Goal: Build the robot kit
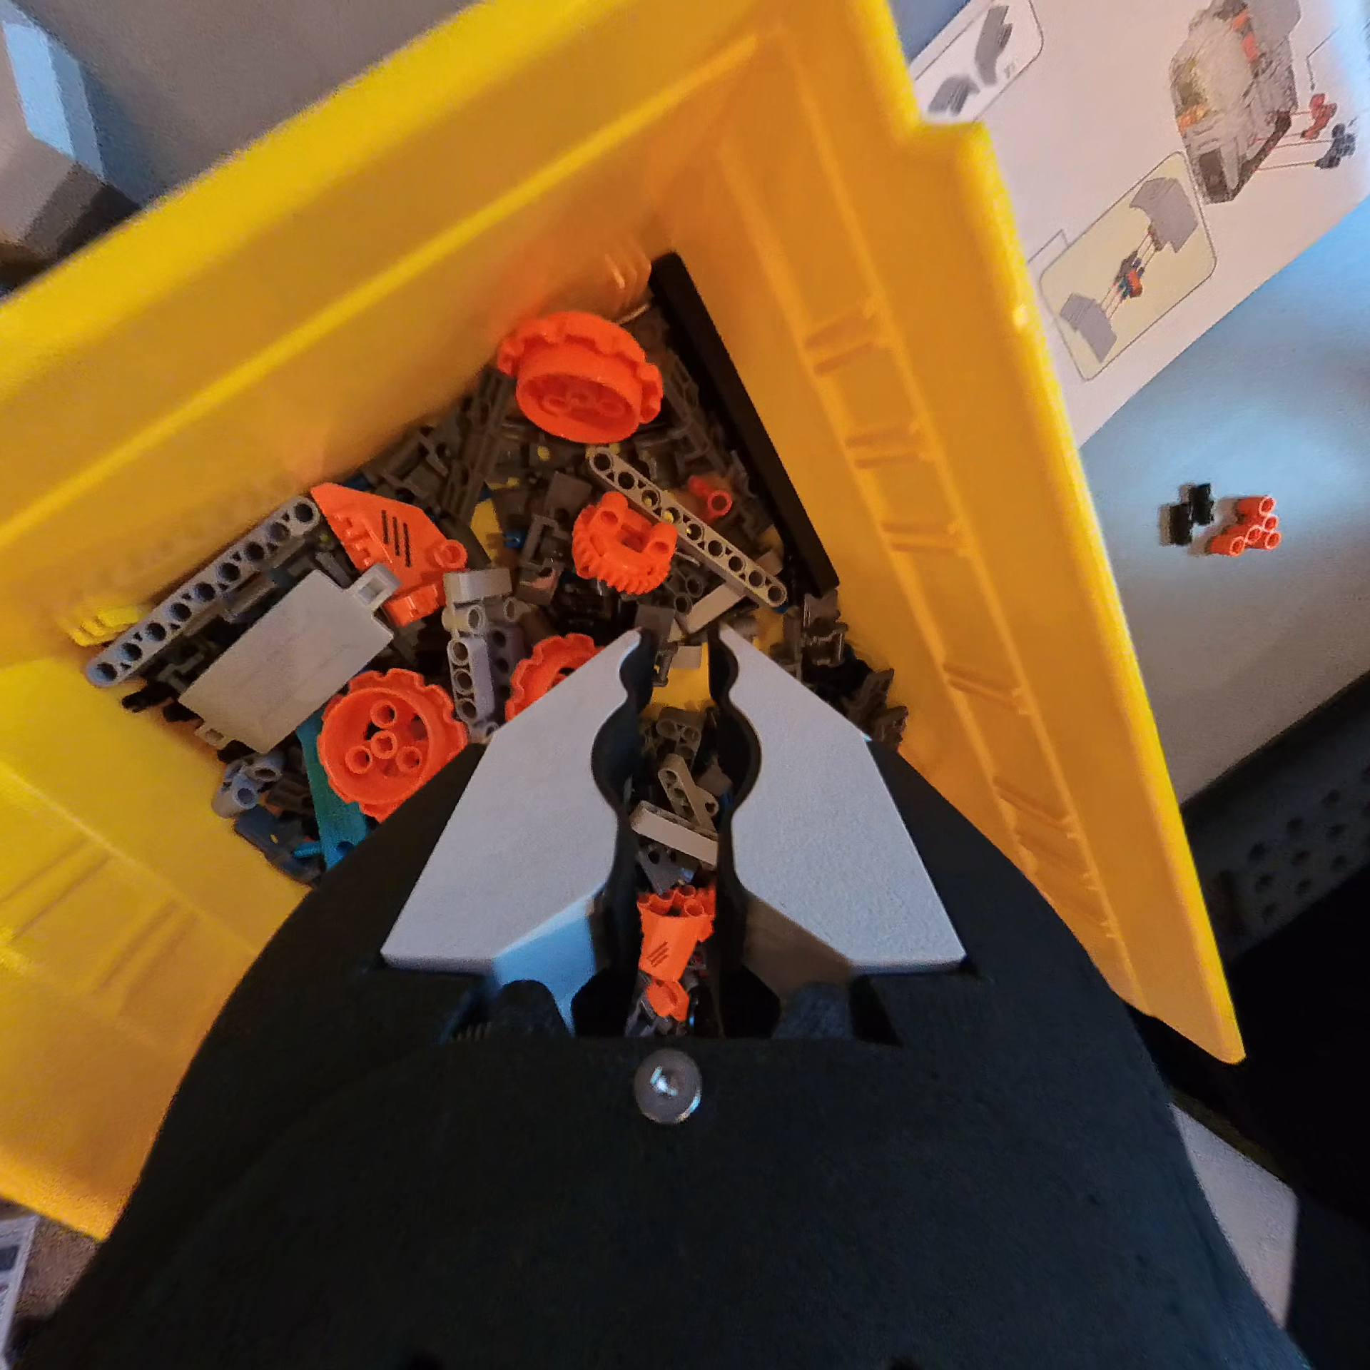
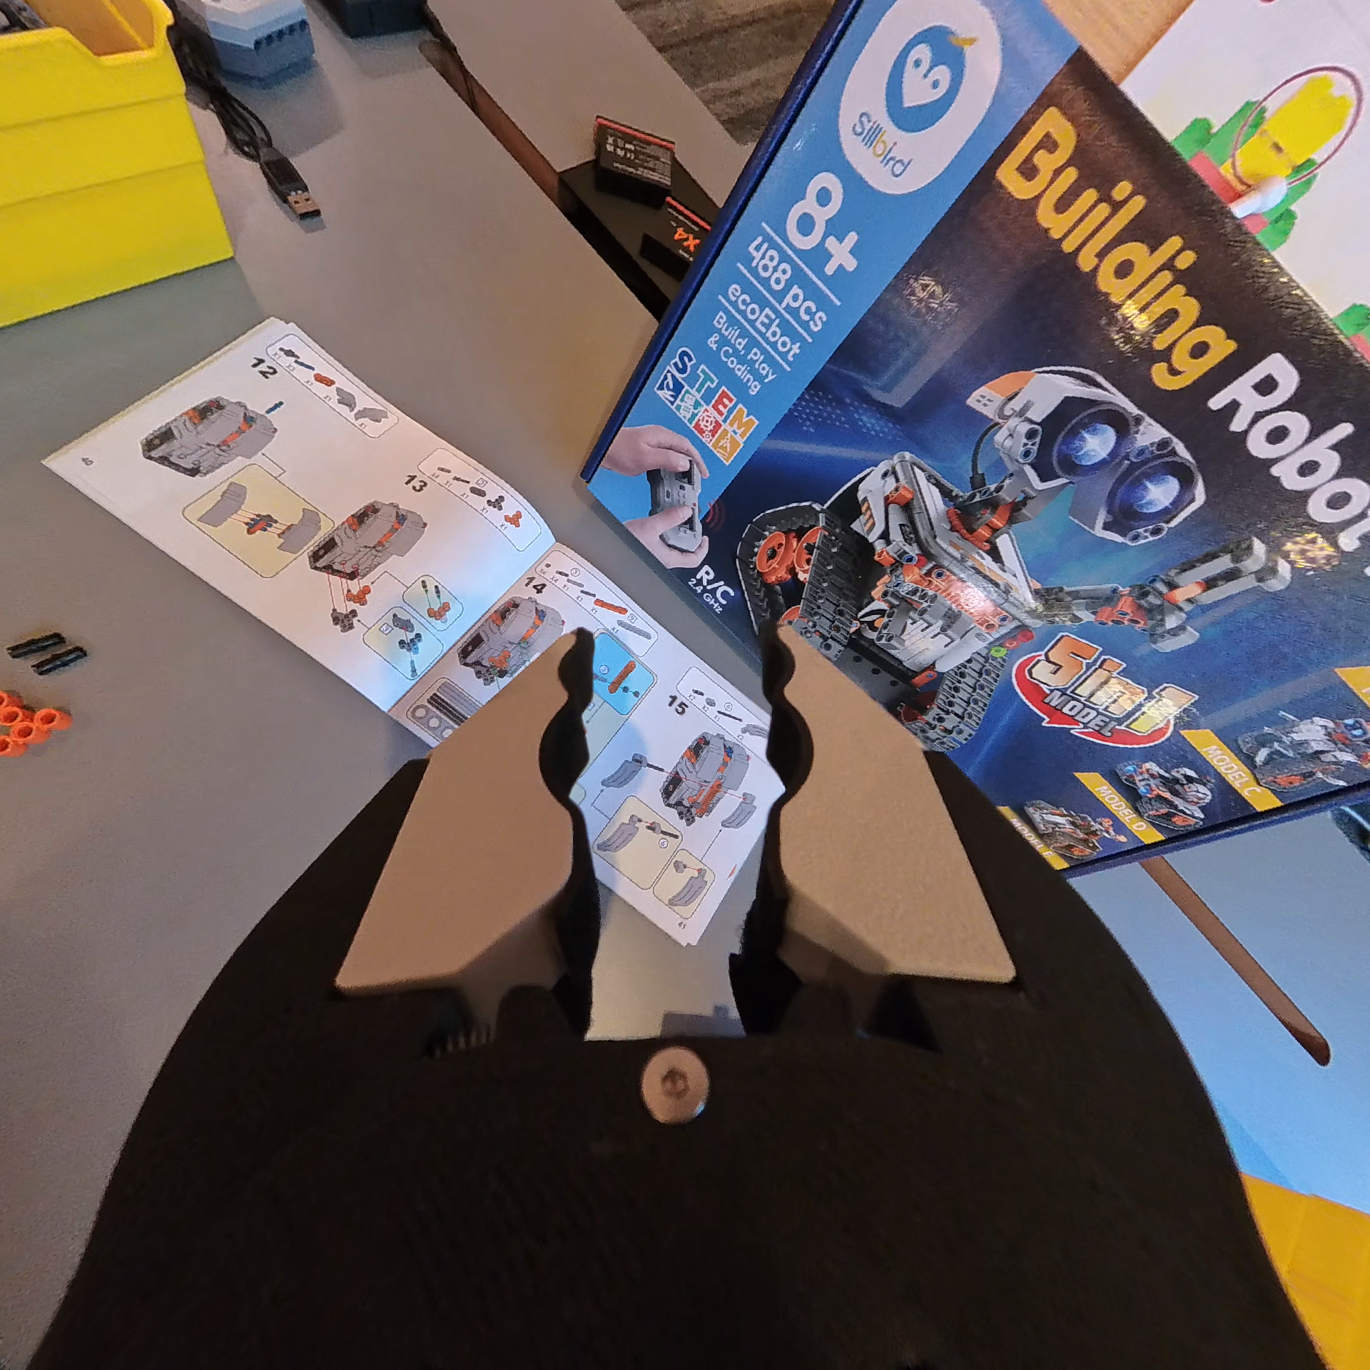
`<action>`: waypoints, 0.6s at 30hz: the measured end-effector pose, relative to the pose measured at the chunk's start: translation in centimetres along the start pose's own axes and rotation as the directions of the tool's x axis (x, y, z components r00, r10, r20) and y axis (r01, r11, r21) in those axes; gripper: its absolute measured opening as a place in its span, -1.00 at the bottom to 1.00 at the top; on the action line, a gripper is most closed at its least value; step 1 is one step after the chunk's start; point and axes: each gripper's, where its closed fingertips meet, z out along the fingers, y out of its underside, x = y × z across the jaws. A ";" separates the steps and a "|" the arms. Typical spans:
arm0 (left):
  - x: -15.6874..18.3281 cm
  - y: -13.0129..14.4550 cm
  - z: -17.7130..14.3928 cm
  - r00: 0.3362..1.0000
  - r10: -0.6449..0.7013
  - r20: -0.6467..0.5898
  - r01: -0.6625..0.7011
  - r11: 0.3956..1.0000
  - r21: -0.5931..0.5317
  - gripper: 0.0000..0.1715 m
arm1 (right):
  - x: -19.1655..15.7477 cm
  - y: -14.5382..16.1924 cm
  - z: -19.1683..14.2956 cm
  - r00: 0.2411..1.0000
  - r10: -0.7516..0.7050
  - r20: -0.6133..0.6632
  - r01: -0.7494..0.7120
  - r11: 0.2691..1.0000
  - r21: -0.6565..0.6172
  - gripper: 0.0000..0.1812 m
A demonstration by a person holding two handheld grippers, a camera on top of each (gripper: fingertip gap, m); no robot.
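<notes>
The left gripper hangs over the yellow bin of loose building pieces, jaws narrowly parted, empty. The right gripper, jaws wider, empty, hovers above the open instruction booklet on the table.

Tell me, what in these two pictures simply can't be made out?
- Left wrist view: the near part of the yellow bin and the pieces there, hidden behind the left gripper; whether its narrow jaws touch any piece is unclear.
- Left wrist view: the booklet, cut off by the top and right edges.
- Right wrist view: part of the booklet's near page, covered by the right gripper.
- Right wrist view: orange pieces, cut by the left edge.
</notes>
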 end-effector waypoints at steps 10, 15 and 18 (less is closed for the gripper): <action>1.0 -5.8 -10.9 0.948 0.181 0.262 -0.297 0.798 0.524 -0.85 | 1.1 -2.9 -1.6 0.993 0.119 0.015 -0.120 0.973 0.196 -0.46; 3.4 -7.0 -16.6 0.938 0.209 0.275 -0.346 0.579 0.738 -0.38 | 1.1 -5.3 -3.3 0.979 0.185 0.083 -0.203 0.914 0.351 -0.50; 4.6 -7.2 -17.9 0.946 0.256 0.196 -0.301 0.477 0.826 -0.10 | 0.4 -6.7 -4.4 0.975 0.178 0.135 -0.220 0.877 0.428 -0.65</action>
